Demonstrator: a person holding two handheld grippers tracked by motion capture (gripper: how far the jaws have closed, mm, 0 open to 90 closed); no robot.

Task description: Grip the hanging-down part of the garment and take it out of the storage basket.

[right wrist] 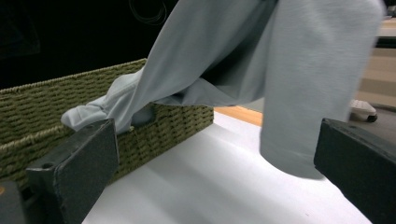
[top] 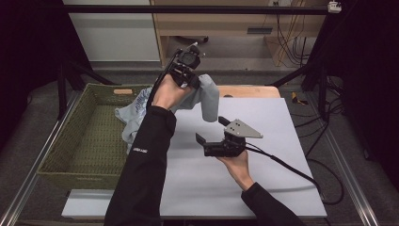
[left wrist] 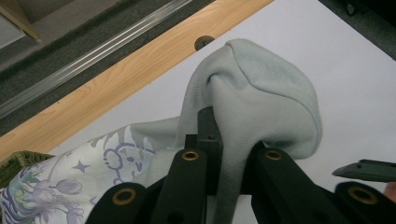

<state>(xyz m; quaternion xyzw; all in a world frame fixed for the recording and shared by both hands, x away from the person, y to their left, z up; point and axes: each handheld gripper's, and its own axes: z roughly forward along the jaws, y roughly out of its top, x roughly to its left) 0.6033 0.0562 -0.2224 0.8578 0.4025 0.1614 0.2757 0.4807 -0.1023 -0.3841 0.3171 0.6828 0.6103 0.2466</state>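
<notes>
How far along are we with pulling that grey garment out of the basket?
Partly out. The left gripper is shut on the grey garment, lifted above the white table. The printed end still drapes over the green basket. The right gripper is open near the hanging end, not yet gripping.

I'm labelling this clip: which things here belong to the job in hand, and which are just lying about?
In the job:
- left hand-held gripper, shut on the grey garment
- right hand-held gripper, open
- woven basket

Lying about:
- cables on the floor
- wooden cabinet
</notes>
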